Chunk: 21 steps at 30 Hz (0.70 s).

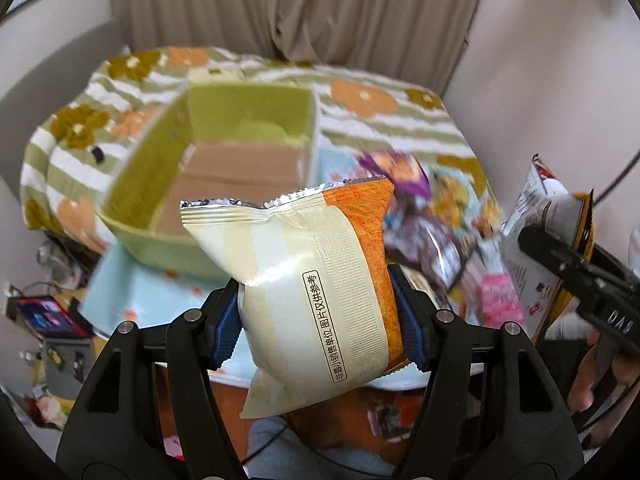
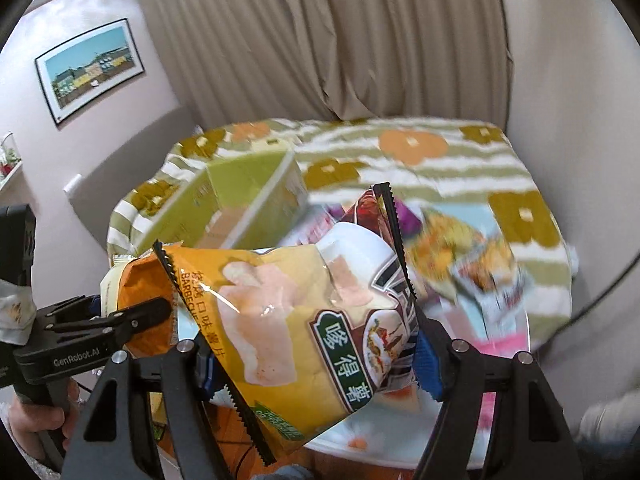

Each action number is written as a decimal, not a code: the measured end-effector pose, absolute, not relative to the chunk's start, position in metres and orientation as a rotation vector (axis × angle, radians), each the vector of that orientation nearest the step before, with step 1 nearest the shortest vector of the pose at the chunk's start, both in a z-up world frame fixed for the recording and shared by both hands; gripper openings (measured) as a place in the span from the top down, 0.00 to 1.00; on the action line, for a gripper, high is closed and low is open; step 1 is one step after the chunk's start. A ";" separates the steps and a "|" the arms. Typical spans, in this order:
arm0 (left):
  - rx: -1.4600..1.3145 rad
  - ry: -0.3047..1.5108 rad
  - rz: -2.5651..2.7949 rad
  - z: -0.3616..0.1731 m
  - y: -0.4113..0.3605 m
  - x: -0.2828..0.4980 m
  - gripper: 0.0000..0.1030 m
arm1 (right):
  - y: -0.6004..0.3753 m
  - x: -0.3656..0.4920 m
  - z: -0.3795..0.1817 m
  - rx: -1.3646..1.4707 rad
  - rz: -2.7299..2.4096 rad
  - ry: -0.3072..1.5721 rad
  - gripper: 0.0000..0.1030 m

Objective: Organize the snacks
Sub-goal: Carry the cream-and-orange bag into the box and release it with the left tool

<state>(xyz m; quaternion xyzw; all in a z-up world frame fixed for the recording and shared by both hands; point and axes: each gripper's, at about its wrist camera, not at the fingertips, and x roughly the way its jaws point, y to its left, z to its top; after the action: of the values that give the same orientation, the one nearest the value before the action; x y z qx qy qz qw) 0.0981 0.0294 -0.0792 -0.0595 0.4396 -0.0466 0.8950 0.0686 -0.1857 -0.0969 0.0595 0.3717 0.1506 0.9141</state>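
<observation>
A: Snacks in both grippers, then?

B: Yes. My left gripper [image 1: 320, 320] has its blue pads clamped on a cream and orange foil snack packet [image 1: 308, 280], which stands upright between the fingers, crimped silver edge on top.

A: And the other?

B: My right gripper [image 2: 316, 356] grips a yellow barbecue crisp bag with a black zigzag edge [image 2: 296, 320], tilted across the fingers (the print runs sideways). The pads press its two ends.

A: Where is the box?

B: The open green cardboard box with a brown bottom [image 1: 224, 168] sits ahead of the left gripper, beyond the packet, on the flower-patterned striped cloth [image 1: 376, 112]. Nothing visible inside it.

A: The rest of the snacks?

B: A blurred heap of loose wrappers [image 1: 436, 216] lies ahead and to the right of the left gripper, just beside the box. From the right wrist the same heap [image 2: 460, 256] shows beyond the crisp bag.

A: Behind all that?

B: A beige pleated curtain [image 2: 344, 40].
</observation>
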 end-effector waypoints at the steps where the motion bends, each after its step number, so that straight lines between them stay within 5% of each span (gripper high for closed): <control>1: -0.123 0.895 -0.087 -0.071 0.040 0.101 0.40 | -0.178 0.075 -0.086 0.119 0.324 0.752 0.32; 11: -0.118 0.828 -0.093 -0.034 0.118 0.182 0.40 | -0.101 0.151 -0.038 0.073 0.343 0.669 0.32; 21: -0.078 0.917 -0.148 -0.069 0.163 0.318 0.40 | -0.027 0.268 -0.049 0.076 0.261 0.792 0.32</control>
<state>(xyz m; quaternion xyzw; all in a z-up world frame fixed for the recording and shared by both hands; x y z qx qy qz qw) 0.3184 0.1634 -0.0690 -0.0378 0.4421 -0.0714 0.8933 0.2684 -0.0270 -0.0495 0.0367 0.3846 0.1268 0.9136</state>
